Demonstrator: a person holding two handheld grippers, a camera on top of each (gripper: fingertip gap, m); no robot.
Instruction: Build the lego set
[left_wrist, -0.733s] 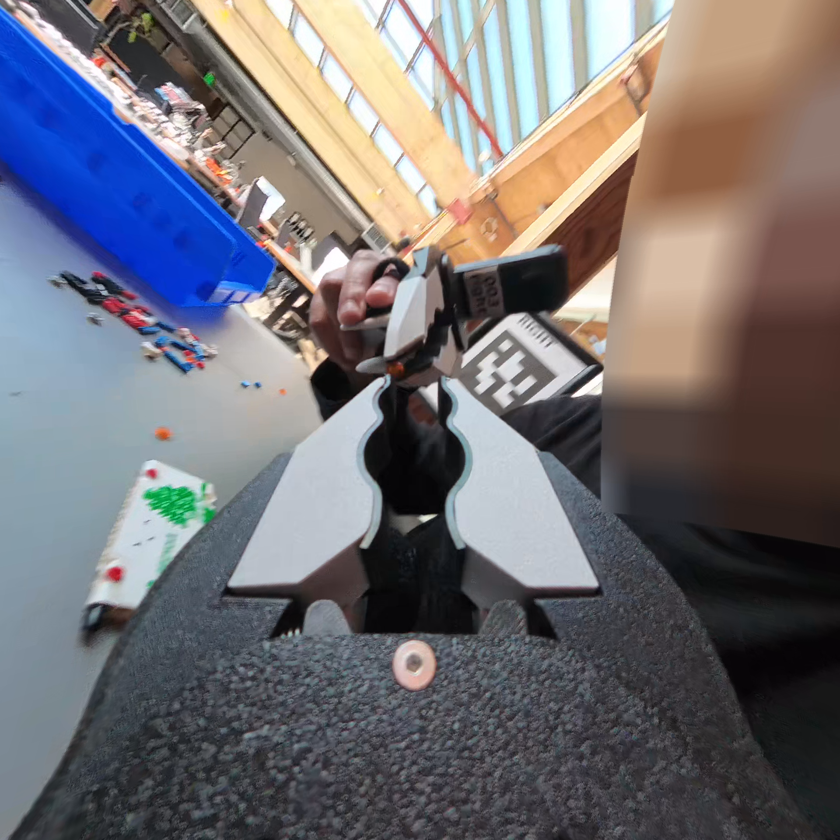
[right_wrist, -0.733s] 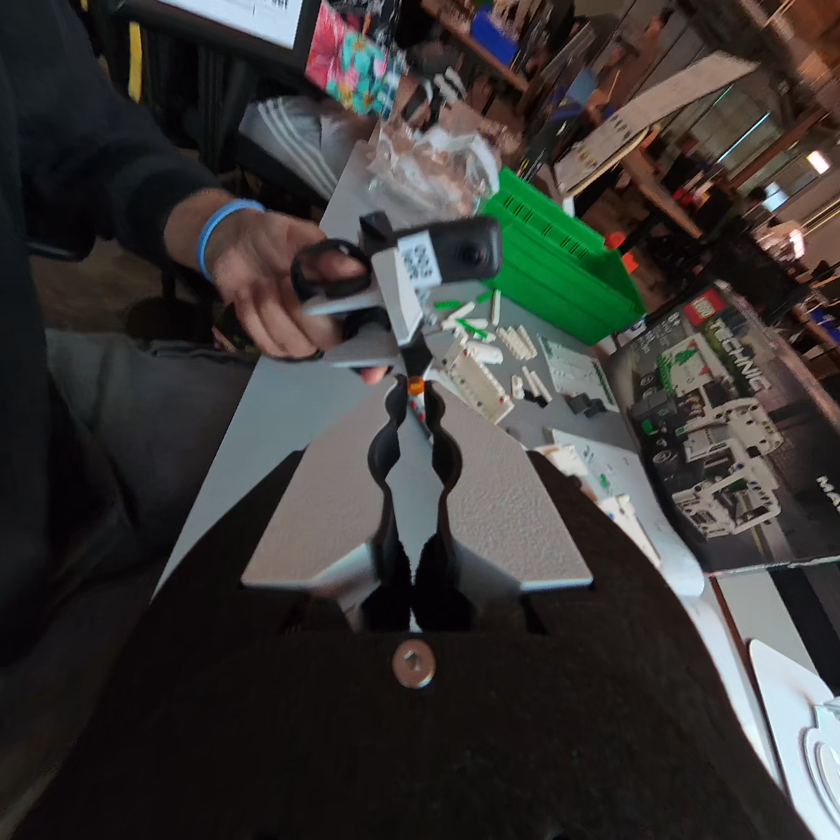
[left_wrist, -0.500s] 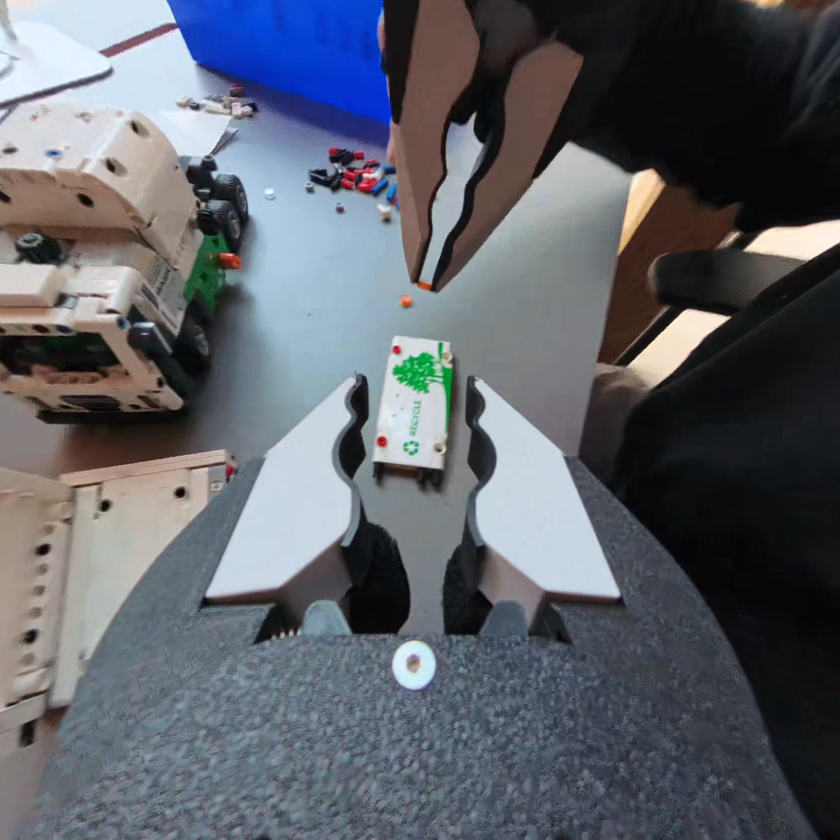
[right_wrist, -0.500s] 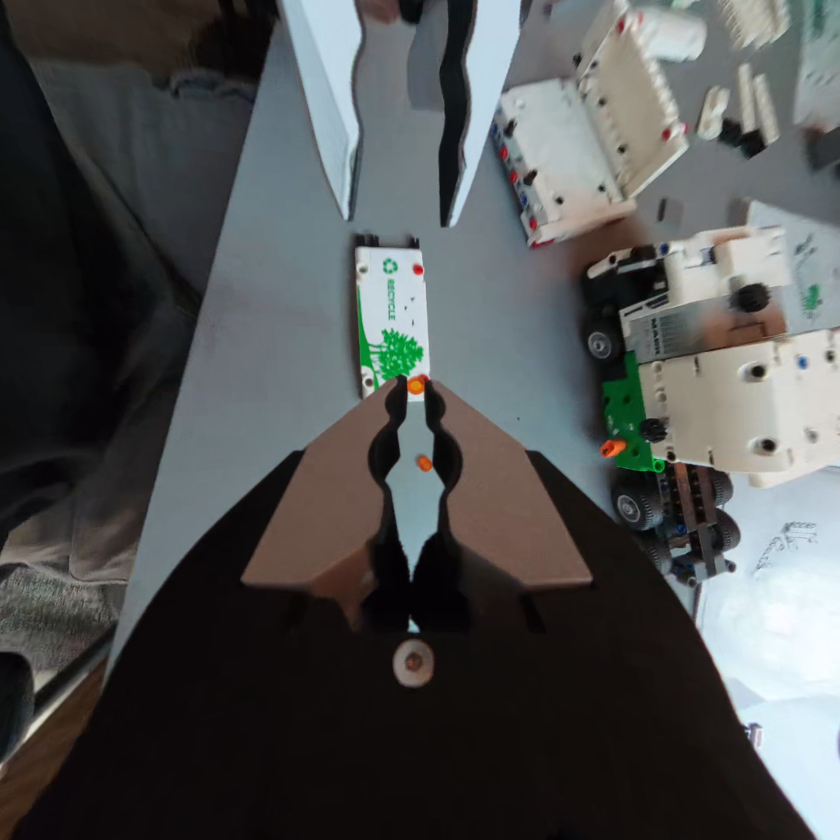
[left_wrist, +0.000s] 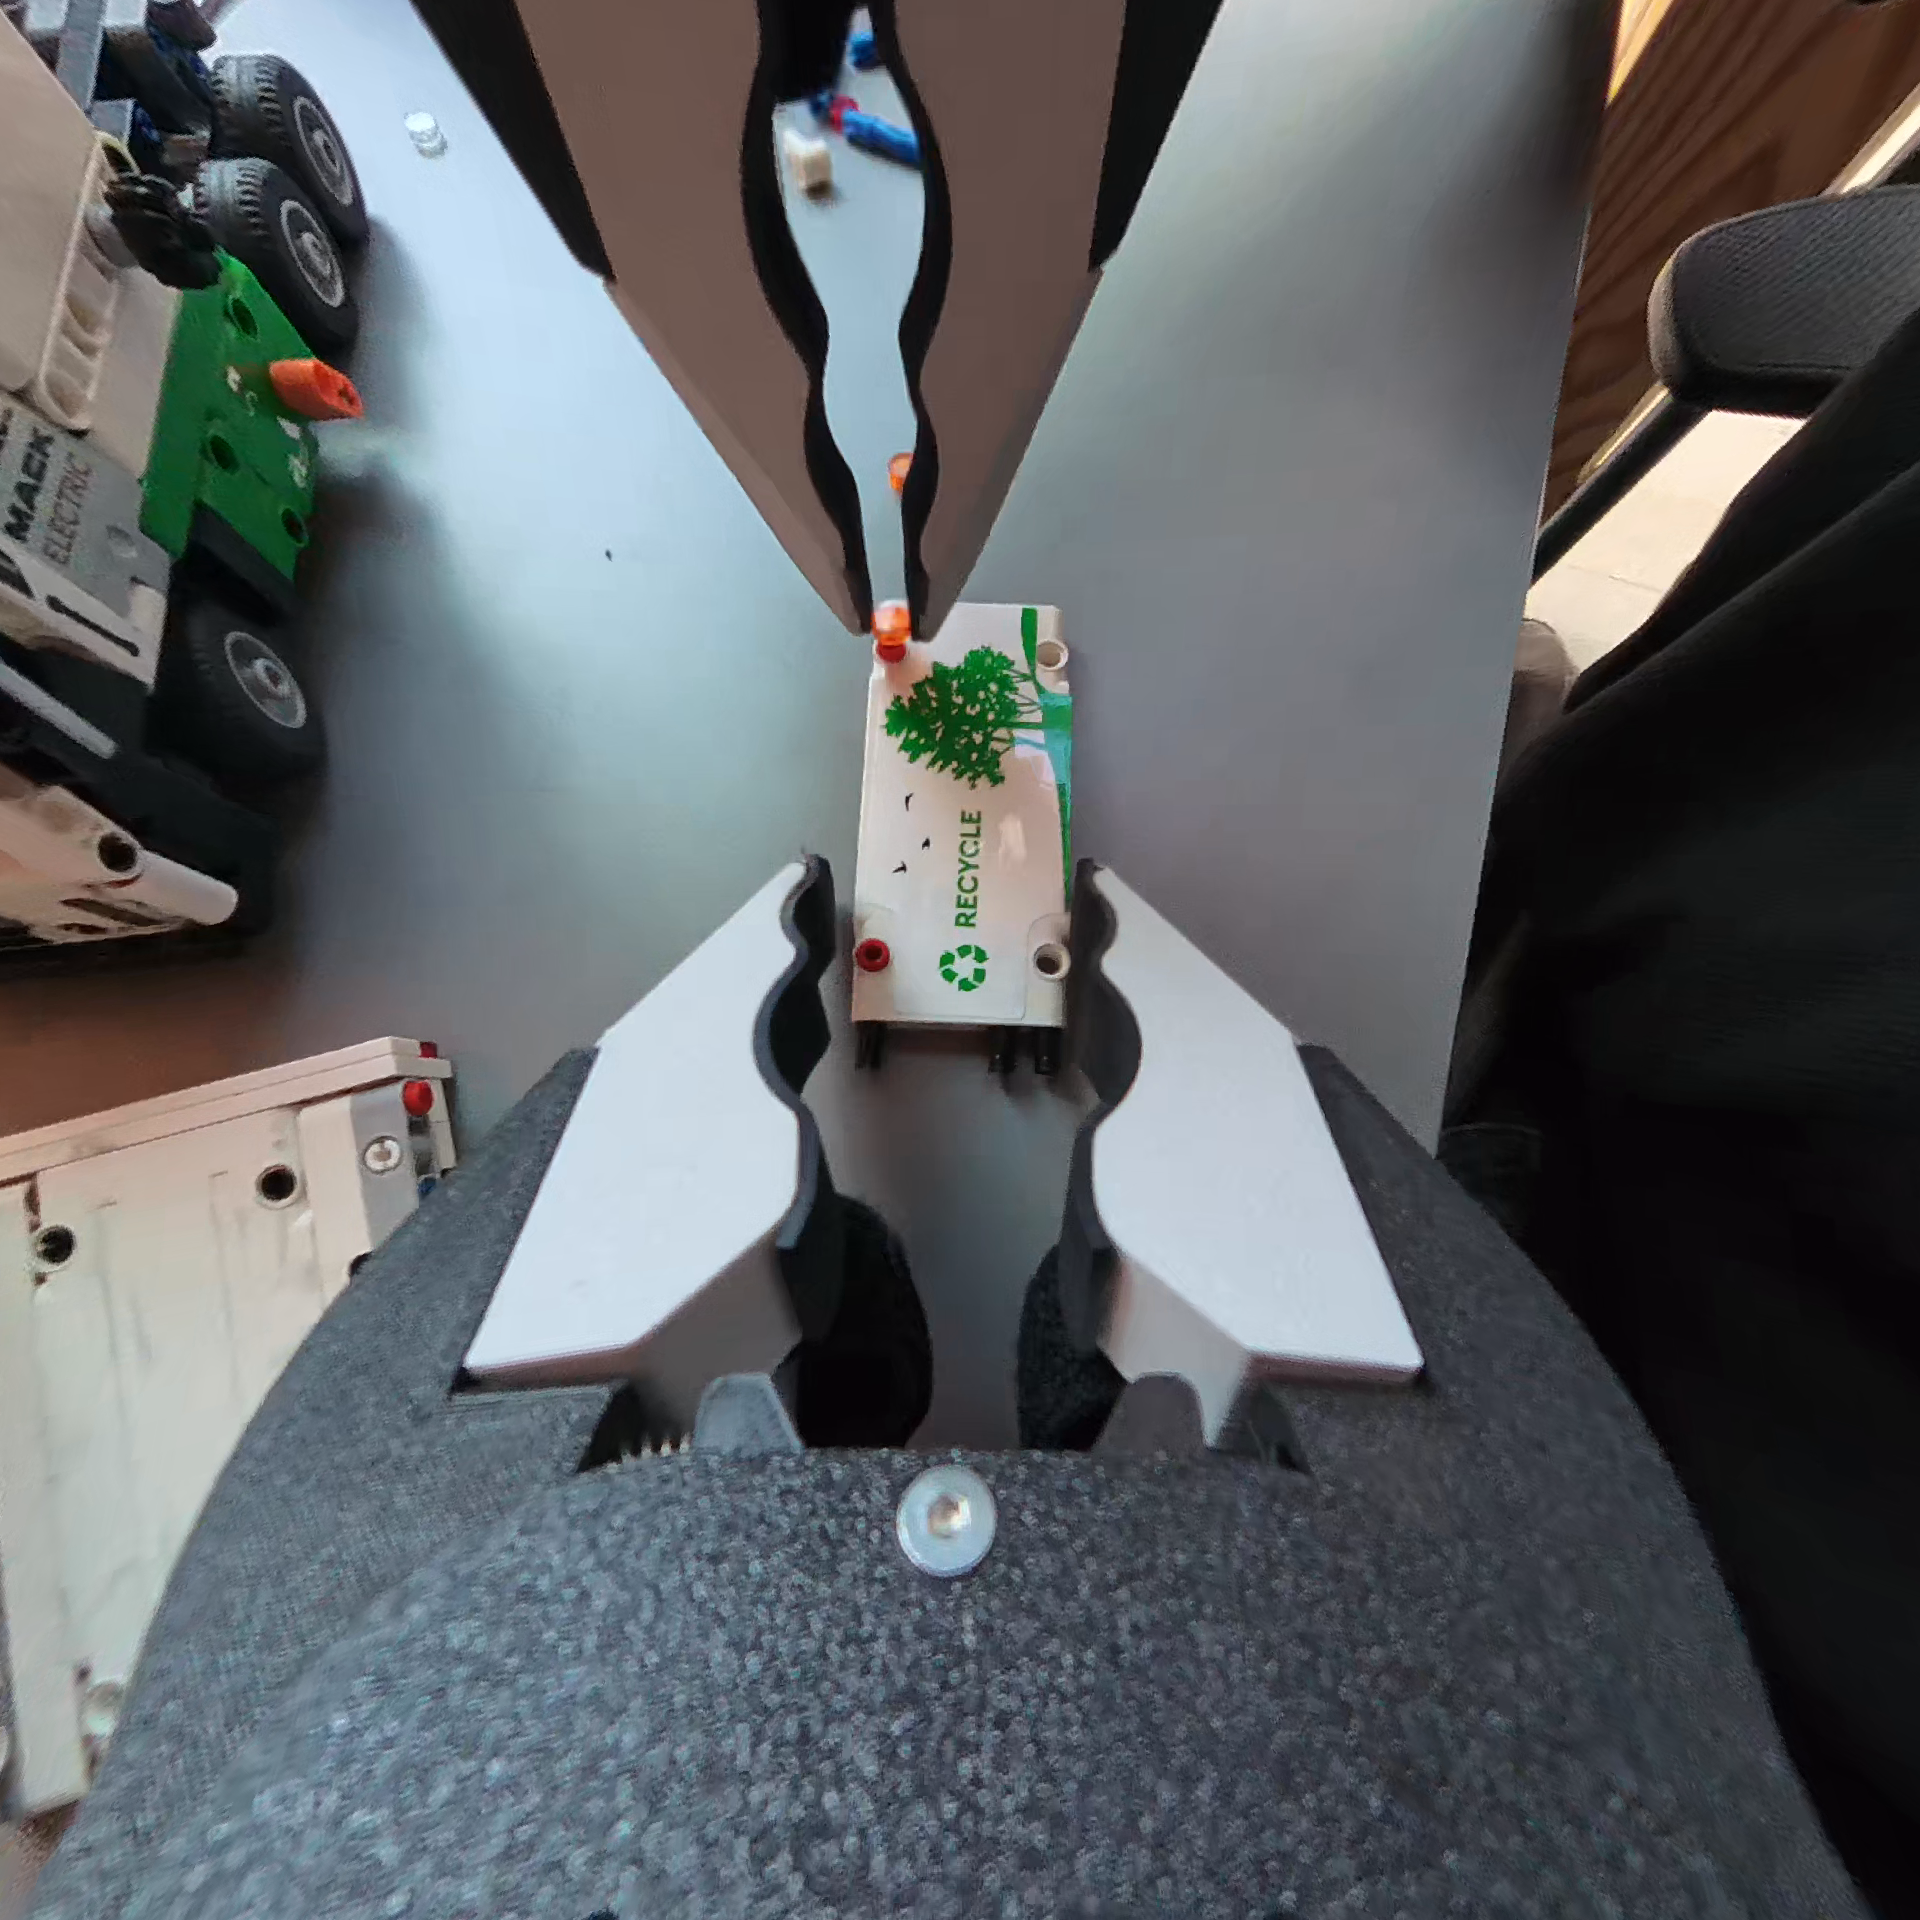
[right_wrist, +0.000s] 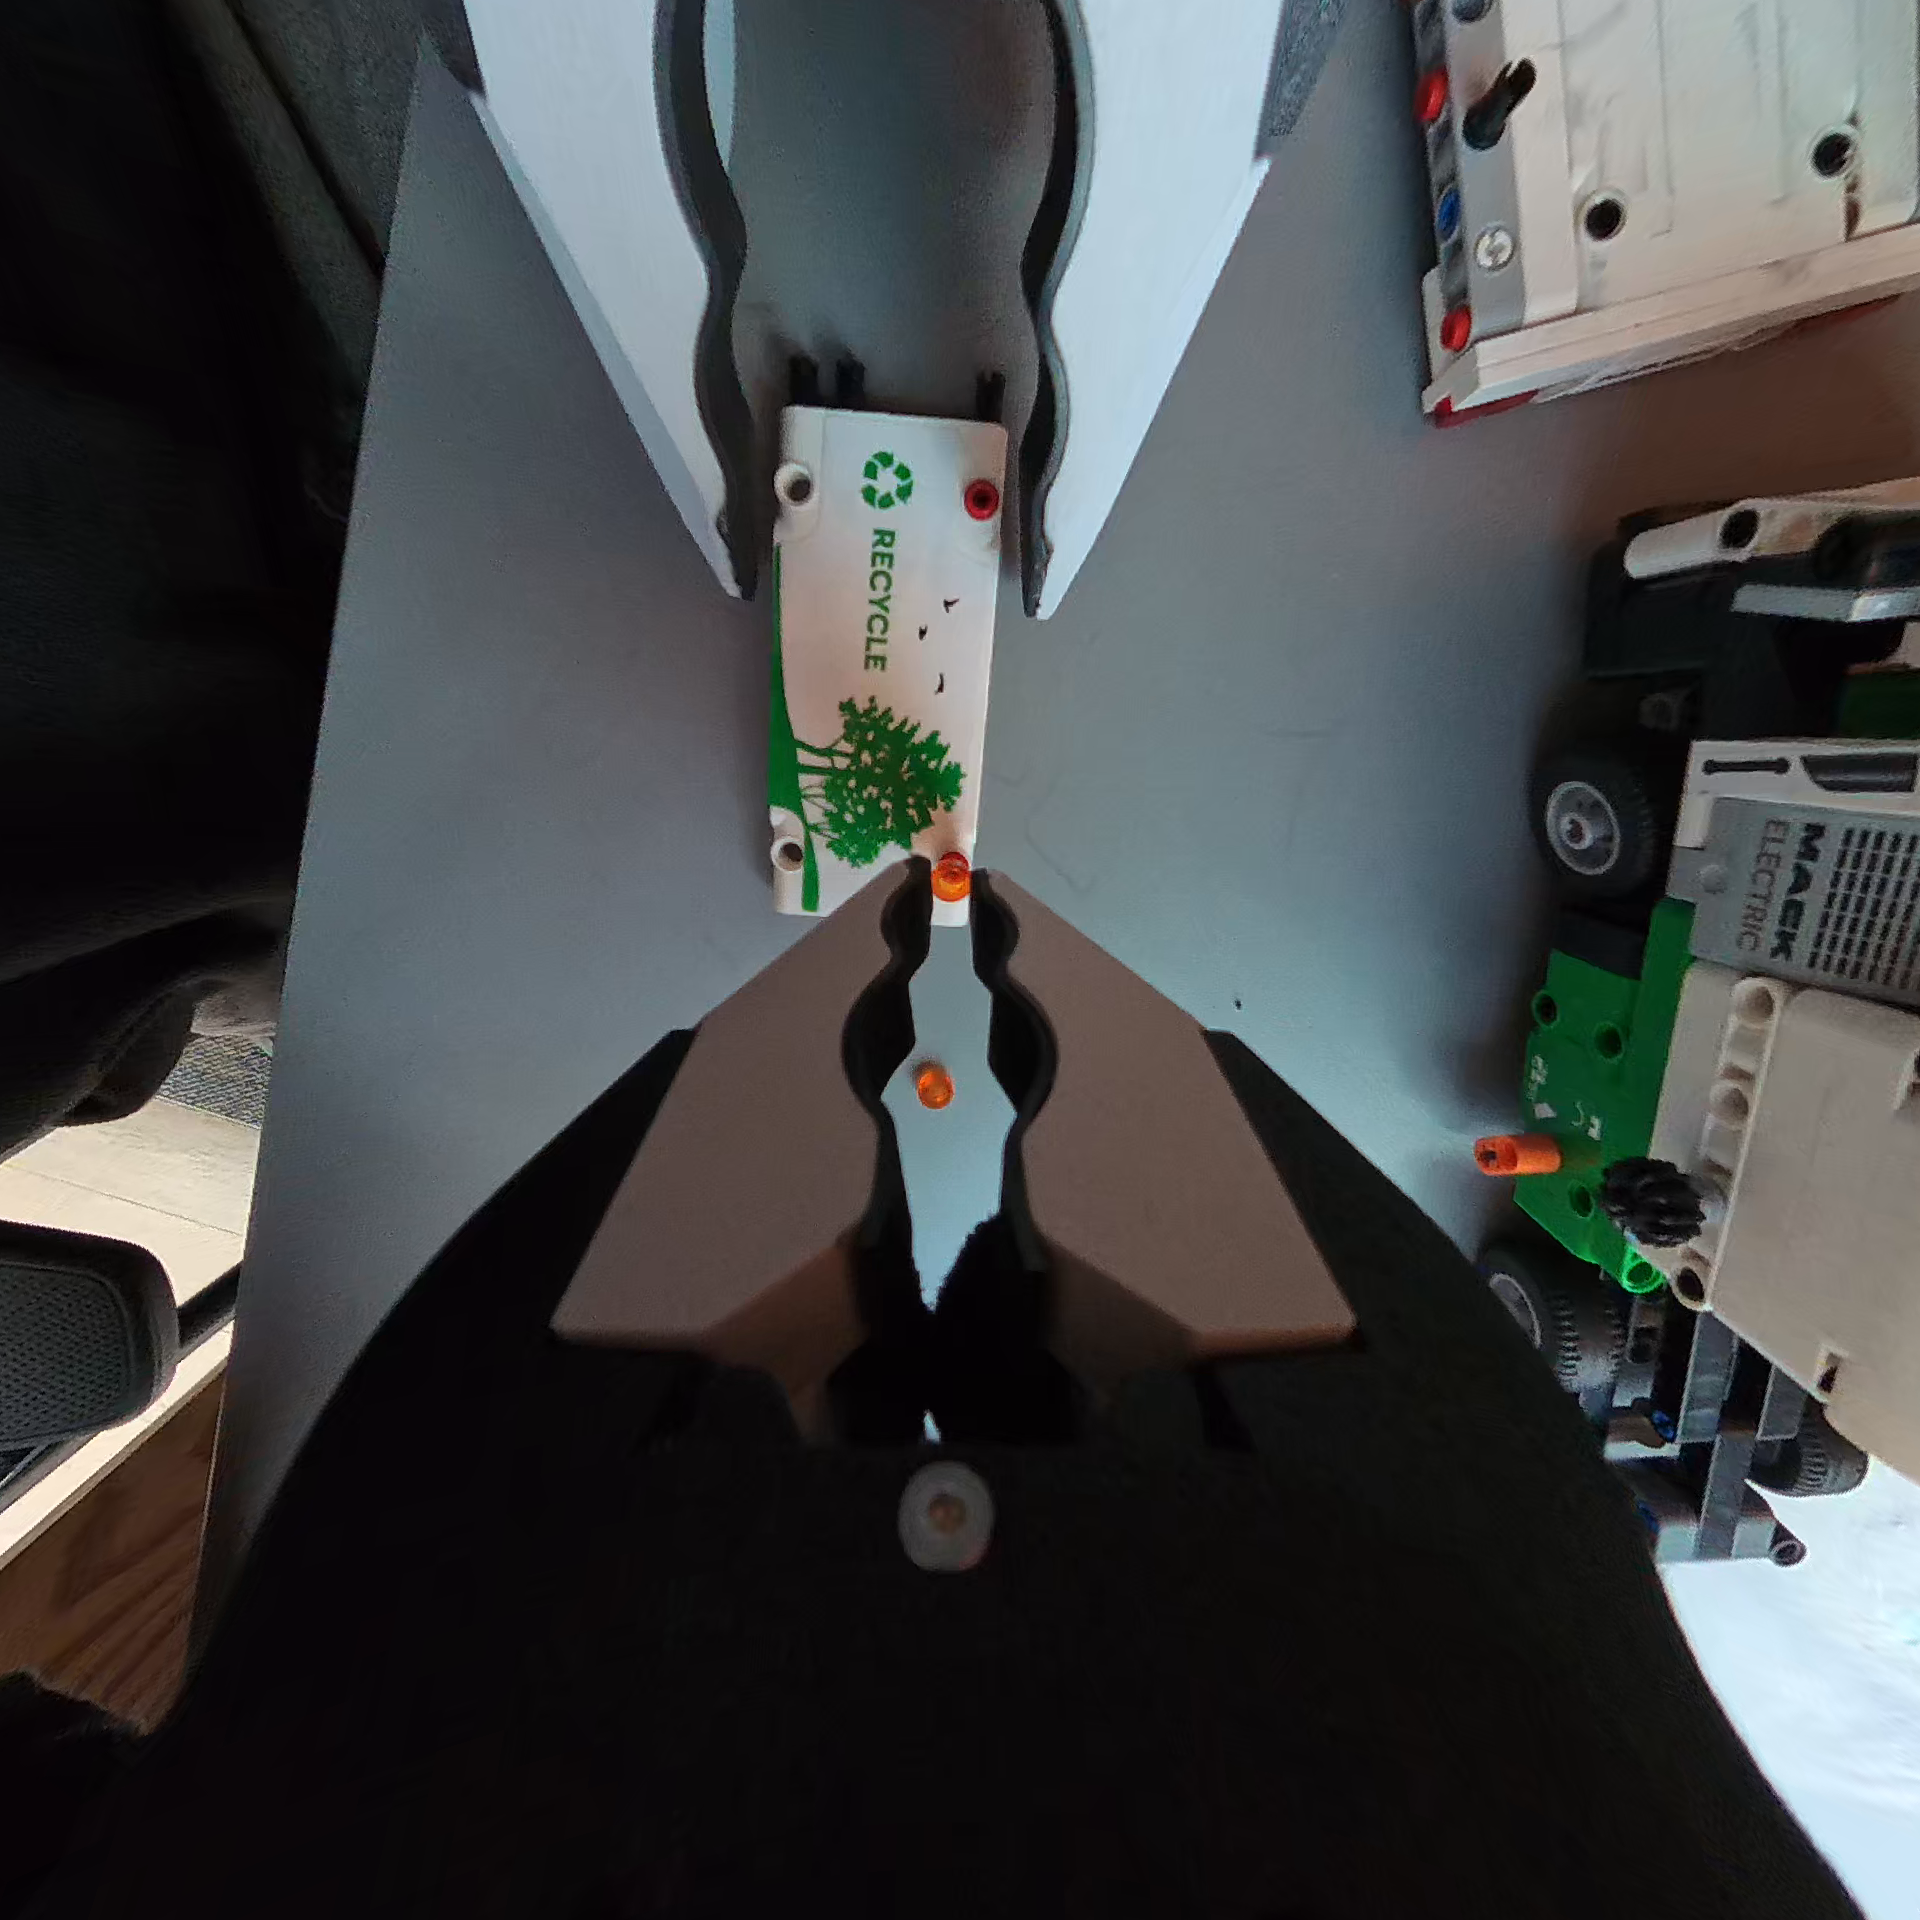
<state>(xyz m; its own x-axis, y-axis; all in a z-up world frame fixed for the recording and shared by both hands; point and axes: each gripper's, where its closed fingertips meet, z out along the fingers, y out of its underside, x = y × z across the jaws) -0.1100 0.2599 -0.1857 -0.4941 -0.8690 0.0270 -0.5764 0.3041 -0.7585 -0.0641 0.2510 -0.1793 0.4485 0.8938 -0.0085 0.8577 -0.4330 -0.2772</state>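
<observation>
Right gripper (right_wrist: 948, 883): fingertips nearly closed, pinching a small orange stud (right_wrist: 950, 878) over a red pin at one corner of the white panel (right_wrist: 883, 665) — flat on the grey table (right_wrist: 1247, 727). Left gripper (left_wrist: 951, 894): jaws wide, straddling the panel's opposite end; contact with its sides cannot be confirmed.

Two tools (left_wrist: 945, 883) (right_wrist: 948, 883), one white printed panel (right_wrist: 883, 665), two small orange studs (right_wrist: 950, 876) (right_wrist: 933, 1086), one toy truck (right_wrist: 1766, 1039), one white brick-built box section (right_wrist: 1662, 208), one desk (right_wrist: 1247, 727).

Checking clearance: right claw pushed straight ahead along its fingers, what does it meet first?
Likely the white panel: the right claw, gripping an orange stud, sits over its near corner. Beyond it is the left claw. Height above the panel is unclear.
</observation>
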